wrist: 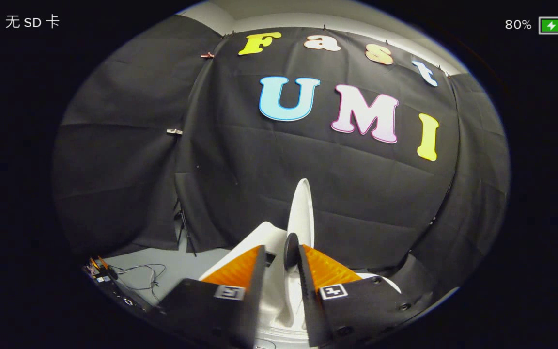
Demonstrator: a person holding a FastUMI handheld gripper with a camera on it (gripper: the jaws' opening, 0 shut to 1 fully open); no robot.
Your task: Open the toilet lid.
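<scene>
The toilet lid [301,208] stood raised on edge, seen almost edge-on as a narrow white blade rising between and beyond the fingers toward the black cloth wall [366,194]. Its upper tip cleared the fingertips well; its lower part ran down into the gap between them.

The gripper [283,254] was set to a narrow gap, about the thickness of the lid's edge. A small dark rounded part (possibly a bumper on the lid's underside, though it could not be identified) sat in that gap at the tips. The right finger [308,271] lay against or just beside the lid's edge. The left finger [257,271] stood slightly off it, and contact on that side could not be confirmed. Whether the lid was clamped or merely supported could therefore not be told.

Below and to the left of the fingers, the white body of the toilet [264,232] showed, with more white surface visible low between the fingers. On the grey floor [172,266] to the left lay loose cables [148,276], well apart from the work.

Judged from the lid's attitude, the lift was largely complete: the lid was near upright. What appeared to remain was to lean it back to its rest position and release it.
</scene>
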